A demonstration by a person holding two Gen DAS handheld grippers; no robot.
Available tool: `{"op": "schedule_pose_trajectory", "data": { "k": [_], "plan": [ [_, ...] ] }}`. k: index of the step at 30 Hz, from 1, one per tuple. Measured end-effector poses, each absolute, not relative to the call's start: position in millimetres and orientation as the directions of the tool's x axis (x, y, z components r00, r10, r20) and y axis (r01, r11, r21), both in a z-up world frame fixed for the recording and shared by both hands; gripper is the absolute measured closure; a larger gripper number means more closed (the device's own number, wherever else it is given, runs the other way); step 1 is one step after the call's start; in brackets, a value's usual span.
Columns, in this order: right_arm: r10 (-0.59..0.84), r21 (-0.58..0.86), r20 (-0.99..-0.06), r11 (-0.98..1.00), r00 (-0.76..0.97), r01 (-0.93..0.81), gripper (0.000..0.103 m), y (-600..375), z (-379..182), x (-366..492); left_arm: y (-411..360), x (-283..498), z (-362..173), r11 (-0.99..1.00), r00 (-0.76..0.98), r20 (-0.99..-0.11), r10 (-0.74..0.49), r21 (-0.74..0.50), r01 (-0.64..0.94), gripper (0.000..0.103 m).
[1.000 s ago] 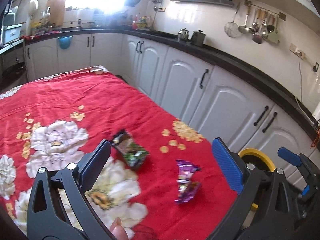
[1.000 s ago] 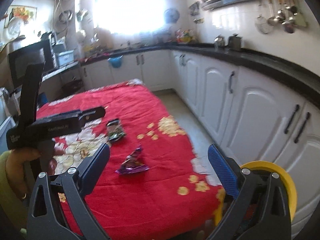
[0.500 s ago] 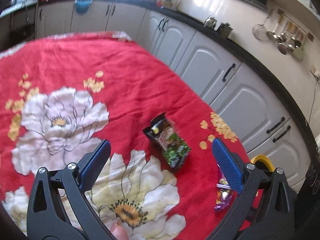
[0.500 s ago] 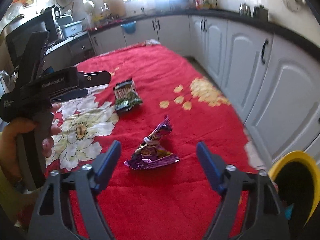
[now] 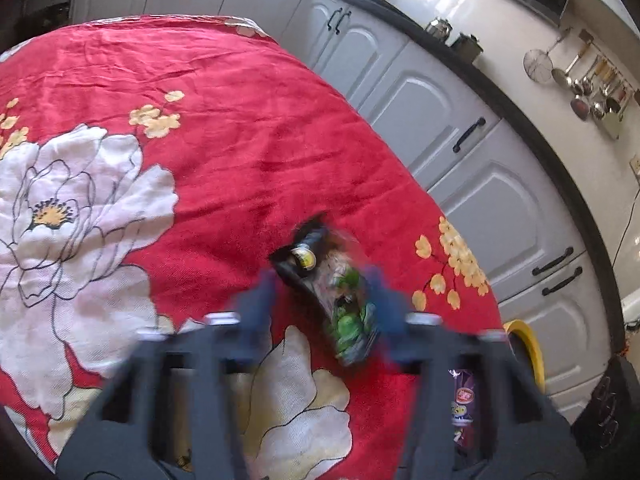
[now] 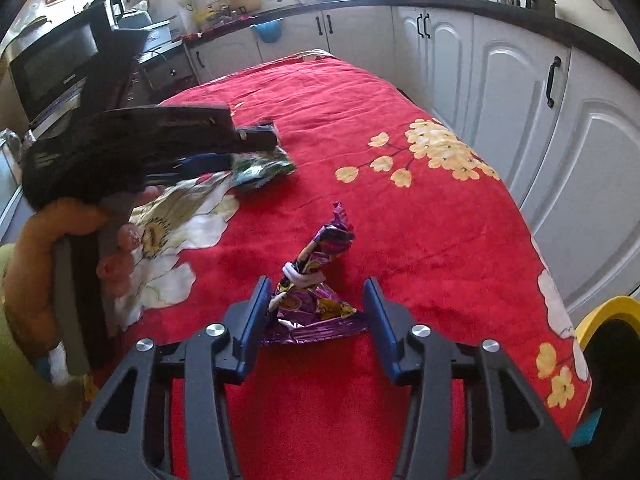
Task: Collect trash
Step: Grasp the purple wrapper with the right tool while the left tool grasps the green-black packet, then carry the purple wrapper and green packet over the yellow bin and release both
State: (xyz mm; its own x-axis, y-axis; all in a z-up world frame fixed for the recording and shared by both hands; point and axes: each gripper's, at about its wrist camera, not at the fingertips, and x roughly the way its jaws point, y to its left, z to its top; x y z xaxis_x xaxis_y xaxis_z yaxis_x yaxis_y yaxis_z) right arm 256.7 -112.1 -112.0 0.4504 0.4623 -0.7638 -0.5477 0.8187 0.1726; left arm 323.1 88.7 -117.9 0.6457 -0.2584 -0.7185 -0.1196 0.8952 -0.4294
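A green and black snack wrapper [image 5: 344, 304] lies on the red flowered tablecloth [image 5: 240, 152]. My left gripper [image 5: 324, 300] is blurred by motion and straddles it, jaws partly closed with a gap still showing on the left side. In the right wrist view the left gripper [image 6: 256, 148] hovers over the same green wrapper [image 6: 264, 166], held by a hand [image 6: 116, 256]. A crumpled purple wrapper [image 6: 312, 300] lies between the blue pads of my right gripper [image 6: 316, 320], which is open and close to both its edges. The purple wrapper [image 5: 462, 404] also shows low in the left wrist view.
A yellow-rimmed bin [image 6: 600, 312] stands on the floor past the table's right corner, the same bin [image 5: 526, 344] showing beside white cabinets [image 5: 480, 184]. The tablecloth [image 6: 400, 208] ends near the cabinets [image 6: 540, 100]. A microwave [image 6: 60, 60] sits at the left.
Both grippers dropped toward the table and narrowed their jaws. The left now straddles the green wrapper, the right the purple one. Neither wrapper has moved.
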Motion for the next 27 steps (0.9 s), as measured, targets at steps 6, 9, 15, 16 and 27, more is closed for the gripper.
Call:
{"op": "schedule_pose_trajectory", "data": {
  "k": [6, 9, 15, 16, 27],
  "plan": [
    [0.484, 0.180, -0.754, 0.802, 0.445, -0.569, 0.062, -118.9, -108.7, 236.6, 79.1, 310.8, -117.7, 0.910, 0.650, -0.710, -0.271, -0.409, -0.067, 0.097],
    [0.496, 0.193, -0.741, 0.803, 0.452, -0.564, 0.062, -126.2, -103.8, 231.9, 71.5, 299.7, -110.4, 0.924, 0.661, -0.702, -0.265, -0.381, -0.034, 0.100],
    [0.507, 0.202, -0.700, 0.816, 0.503, -0.542, 0.062, -151.2, -81.9, 219.4, 48.5, 274.8, -87.5, 0.942, 0.694, -0.666, -0.274, -0.332, 0.053, 0.100],
    [0.508, 0.204, -0.691, 0.820, 0.514, -0.535, 0.062, -157.7, -77.4, 217.4, 42.4, 271.1, -83.1, 0.943, 0.699, -0.659, -0.278, -0.326, 0.068, 0.100],
    [0.456, 0.158, -0.631, 0.868, 0.628, -0.471, 0.062, -221.9, -37.7, 191.6, -23.6, 246.3, -41.5, 0.934, 0.722, -0.596, -0.350, -0.284, 0.219, 0.100]
  ]
}}
